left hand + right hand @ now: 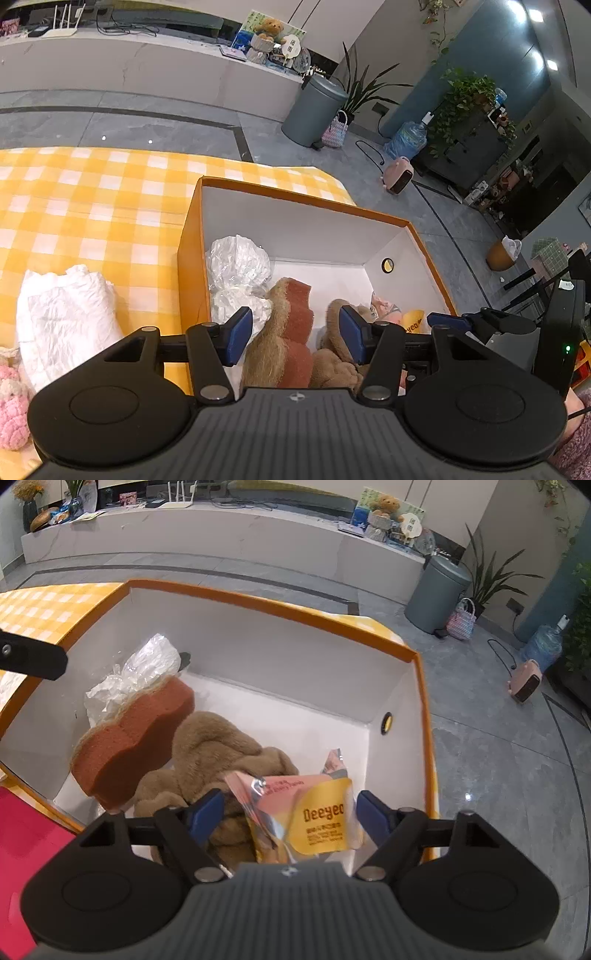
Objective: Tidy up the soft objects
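Crowding the box [280, 607], sponge [133, 734], plush [218, 753] and packet [317, 812] sit between seemingly open fingers.

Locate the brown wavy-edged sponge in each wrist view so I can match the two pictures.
Left wrist: the brown sponge stands low centre inside the orange box, between the left gripper fingers.
Right wrist: brown sponge at left of centre, leaning against the tan plush toy.
Shared landmark: the crumpled clear plastic bag just behind the sponge.

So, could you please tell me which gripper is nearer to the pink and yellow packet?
Right. The right gripper straddles the packet, jaws open; the left gripper hangs over the sponge.
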Available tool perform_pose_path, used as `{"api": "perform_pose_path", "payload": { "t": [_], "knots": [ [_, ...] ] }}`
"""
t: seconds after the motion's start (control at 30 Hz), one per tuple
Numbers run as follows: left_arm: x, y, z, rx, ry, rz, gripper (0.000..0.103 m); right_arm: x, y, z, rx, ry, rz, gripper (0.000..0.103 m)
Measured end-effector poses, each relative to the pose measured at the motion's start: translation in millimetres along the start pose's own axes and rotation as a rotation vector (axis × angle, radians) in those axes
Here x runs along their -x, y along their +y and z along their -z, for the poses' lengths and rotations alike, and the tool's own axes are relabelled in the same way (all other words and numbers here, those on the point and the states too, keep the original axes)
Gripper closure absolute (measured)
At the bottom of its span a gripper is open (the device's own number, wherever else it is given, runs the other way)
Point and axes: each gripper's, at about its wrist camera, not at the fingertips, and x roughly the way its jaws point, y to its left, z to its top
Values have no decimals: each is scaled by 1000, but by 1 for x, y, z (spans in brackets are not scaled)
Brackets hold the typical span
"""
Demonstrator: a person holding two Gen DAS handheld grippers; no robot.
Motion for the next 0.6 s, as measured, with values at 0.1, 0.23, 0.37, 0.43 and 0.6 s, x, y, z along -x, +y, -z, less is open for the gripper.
{"api": "perform_pose_path", "payload": {
  "t": [0.1, 0.23, 0.37, 0.43, 0.6],
  "knots": [
    [8, -3, 3, -3, -9, 4, 41, 7, 1, 0, -6, -3, 3, 25],
    [27, -13, 12, -67, -41, -8, 39, 26, 8, 1, -12, -30, 0, 23],
    [51, -24, 27, -130, -78, -12, 39, 50, 20, 5, -13, -75, -12, 22],
    [64, -28, 35, -151, -99, -8, 38, 64, 29, 9, -17, -104, -21, 22],
    [96, -34, 61, -234, -163, -12, 37, 99, 52, 22, -55, -186, -58, 18]
  ]
}}
